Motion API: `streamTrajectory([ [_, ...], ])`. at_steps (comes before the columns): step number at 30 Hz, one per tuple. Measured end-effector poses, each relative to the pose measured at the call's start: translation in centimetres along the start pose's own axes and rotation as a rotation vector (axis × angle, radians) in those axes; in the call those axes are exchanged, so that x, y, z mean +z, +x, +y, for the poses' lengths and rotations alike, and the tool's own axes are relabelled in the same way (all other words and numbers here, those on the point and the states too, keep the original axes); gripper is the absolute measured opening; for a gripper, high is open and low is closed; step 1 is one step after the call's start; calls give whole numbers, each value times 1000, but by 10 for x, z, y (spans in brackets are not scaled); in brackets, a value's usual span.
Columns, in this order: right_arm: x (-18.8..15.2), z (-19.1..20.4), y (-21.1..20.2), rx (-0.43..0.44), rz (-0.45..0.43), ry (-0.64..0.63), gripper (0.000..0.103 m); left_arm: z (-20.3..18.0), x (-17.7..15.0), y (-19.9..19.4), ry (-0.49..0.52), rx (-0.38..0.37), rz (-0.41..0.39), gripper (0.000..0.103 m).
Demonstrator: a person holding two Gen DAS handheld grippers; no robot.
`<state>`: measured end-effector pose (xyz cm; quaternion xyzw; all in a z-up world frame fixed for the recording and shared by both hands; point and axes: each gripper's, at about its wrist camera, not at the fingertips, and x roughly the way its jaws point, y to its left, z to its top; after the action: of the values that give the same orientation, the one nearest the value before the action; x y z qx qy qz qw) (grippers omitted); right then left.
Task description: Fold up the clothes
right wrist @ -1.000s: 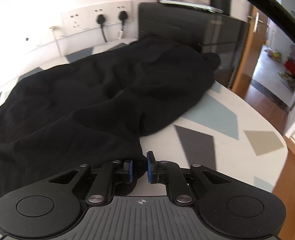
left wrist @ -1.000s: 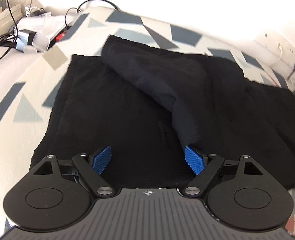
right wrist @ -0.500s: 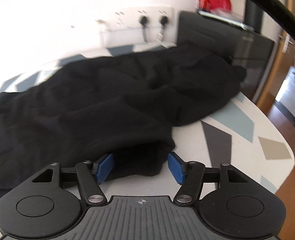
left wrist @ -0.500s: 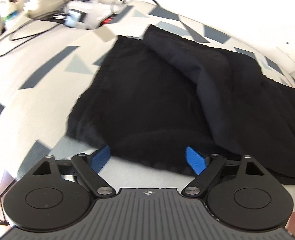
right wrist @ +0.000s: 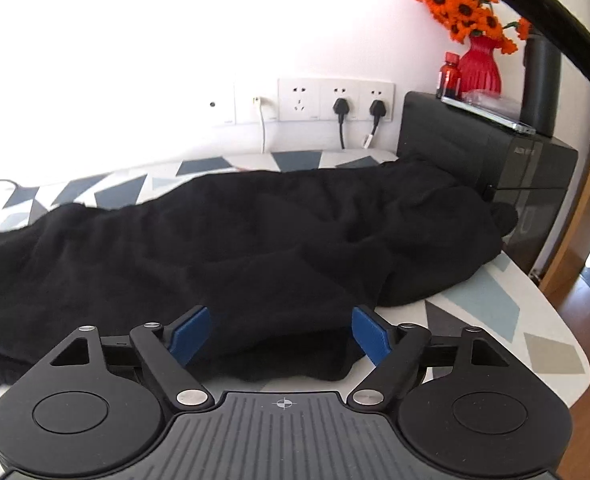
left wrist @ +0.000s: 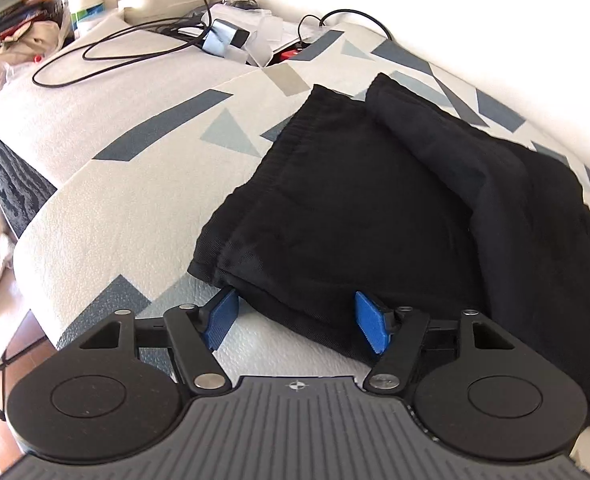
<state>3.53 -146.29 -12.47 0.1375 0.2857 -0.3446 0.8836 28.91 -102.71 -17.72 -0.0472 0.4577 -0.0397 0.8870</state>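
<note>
Black garment is left lying on the patterned tabletop; right gripper, clamped on its edge 1 s ago, is now spread wide, left gripper likewise released & withdrawn to the hem – fold judged set down, regrasp next

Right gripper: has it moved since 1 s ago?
Yes. The right gripper has opened and let go of the black garment. It has also tilted up: the wall sockets now sit lower in its view.

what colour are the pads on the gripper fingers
Blue pads, set on black linkages; the left wrist view shows them best.
</note>
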Motion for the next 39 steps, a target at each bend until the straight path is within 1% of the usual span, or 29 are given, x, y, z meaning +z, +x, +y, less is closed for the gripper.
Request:
streamTrajectory([
  [1,2,2,-2,-6,1,11,76,3,2,0,-6,-14,-5,50],
  [3,4,7,-5,-15,1,26,76,9,7,1,-13,-53,-5,28],
  [5,5,18,-7,-23,-4,20,76,14,14,5,-14,-89,2,22],
  [7,5,33,-6,-38,0,17,77,17,22,10,4,-110,14,22],
  [9,5,53,-2,-55,26,38,77,20,32,15,34,-130,28,22],
  [11,3,76,1,-49,33,53,77,24,41,21,69,-158,39,22],
  [15,-1,128,6,-22,62,22,78,32,58,33,114,-210,69,22],
  [18,-6,161,9,5,74,-16,84,37,68,41,155,-248,89,24],
  [22,-14,196,16,-2,93,-31,85,44,80,45,228,-299,132,25],
  [23,-16,203,18,-5,98,-35,85,46,84,44,246,-312,149,31],
  [24,-18,210,19,-9,104,-39,85,48,88,43,262,-325,165,39],
  [25,-20,217,18,-11,102,-51,85,52,91,40,271,-348,174,44],
  [26,-22,224,16,-10,95,-69,85,57,94,35,277,-380,166,55],
  [27,-24,231,14,-7,85,-92,85,62,96,27,289,-419,139,71],
  [28,-26,238,13,1,75,-119,86,67,97,19,305,-454,108,79],
  [29,-28,243,12,14,66,-147,88,70,96,10,336,-469,61,92],
  [30,-30,249,11,27,61,-174,88,70,94,4,375,-462,17,94],
  [31,-32,255,10,38,61,-199,88,71,92,-2,414,-453,-22,94],
  [33,-34,265,12,62,68,-240,88,66,87,-2,485,-420,-43,94],
  [37,-34,285,25,86,95,-331,88,58,86,9,511,-375,3,94],
  [39,-33,296,36,83,121,-399,88,58,90,11,484,-350,13,95],
])
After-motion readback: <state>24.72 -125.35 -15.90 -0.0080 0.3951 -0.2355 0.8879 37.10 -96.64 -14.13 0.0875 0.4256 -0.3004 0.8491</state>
